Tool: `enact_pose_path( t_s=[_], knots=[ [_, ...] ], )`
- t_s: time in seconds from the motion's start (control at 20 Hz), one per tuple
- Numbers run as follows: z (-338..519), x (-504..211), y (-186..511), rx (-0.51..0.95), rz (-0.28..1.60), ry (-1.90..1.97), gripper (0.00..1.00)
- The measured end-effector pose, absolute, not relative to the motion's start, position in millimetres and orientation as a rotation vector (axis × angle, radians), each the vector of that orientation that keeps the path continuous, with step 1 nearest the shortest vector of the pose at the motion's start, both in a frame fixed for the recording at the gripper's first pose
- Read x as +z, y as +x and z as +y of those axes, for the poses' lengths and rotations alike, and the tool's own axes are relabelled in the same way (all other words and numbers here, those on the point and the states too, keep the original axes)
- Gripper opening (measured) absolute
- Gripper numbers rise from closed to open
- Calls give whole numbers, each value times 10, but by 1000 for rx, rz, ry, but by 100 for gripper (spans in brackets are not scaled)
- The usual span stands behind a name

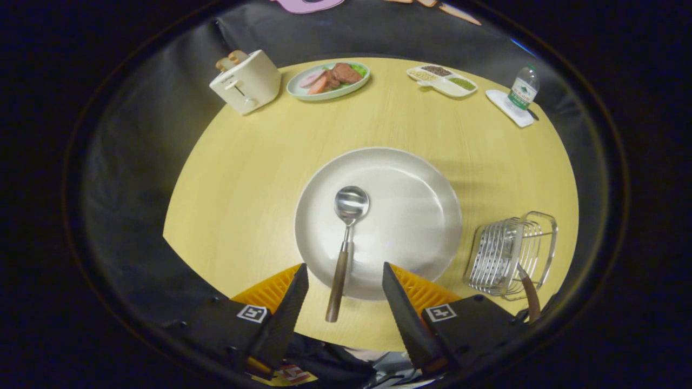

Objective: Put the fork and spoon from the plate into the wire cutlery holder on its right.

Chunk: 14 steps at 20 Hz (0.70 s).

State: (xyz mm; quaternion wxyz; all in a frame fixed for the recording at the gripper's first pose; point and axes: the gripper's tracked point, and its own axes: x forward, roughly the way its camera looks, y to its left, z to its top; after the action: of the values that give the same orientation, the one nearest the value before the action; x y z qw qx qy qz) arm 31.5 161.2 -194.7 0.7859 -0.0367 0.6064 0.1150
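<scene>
A spoon [346, 237] with a metal bowl and a brown wooden handle lies on the pale round plate [411, 216], its handle reaching over the plate's near rim. The handle end sits between my fingers. My gripper [345, 281] is open, one finger on each side of the handle, not touching it. To the right of the plate stands the wire cutlery holder [511, 254]. A brown wooden handle [530, 294] sticks out of the holder toward me; I cannot see what utensil it belongs to.
The round yellow table [259, 173] carries a cream toaster [246, 81] at the far left, a plate of meat [328, 80], a divided dish of grains [442, 80] and a water bottle [522, 89] on a white coaster at the far right.
</scene>
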Motion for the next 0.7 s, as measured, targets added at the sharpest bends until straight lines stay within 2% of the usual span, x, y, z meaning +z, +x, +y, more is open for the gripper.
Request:
enact_pose_path(
  t_s=[0.5, 0.7],
  knots=[
    [1584, -2350, 299, 218, 1384, -187, 88],
    [1614, -2390, 227, 217, 1416, -173, 48]
  ],
)
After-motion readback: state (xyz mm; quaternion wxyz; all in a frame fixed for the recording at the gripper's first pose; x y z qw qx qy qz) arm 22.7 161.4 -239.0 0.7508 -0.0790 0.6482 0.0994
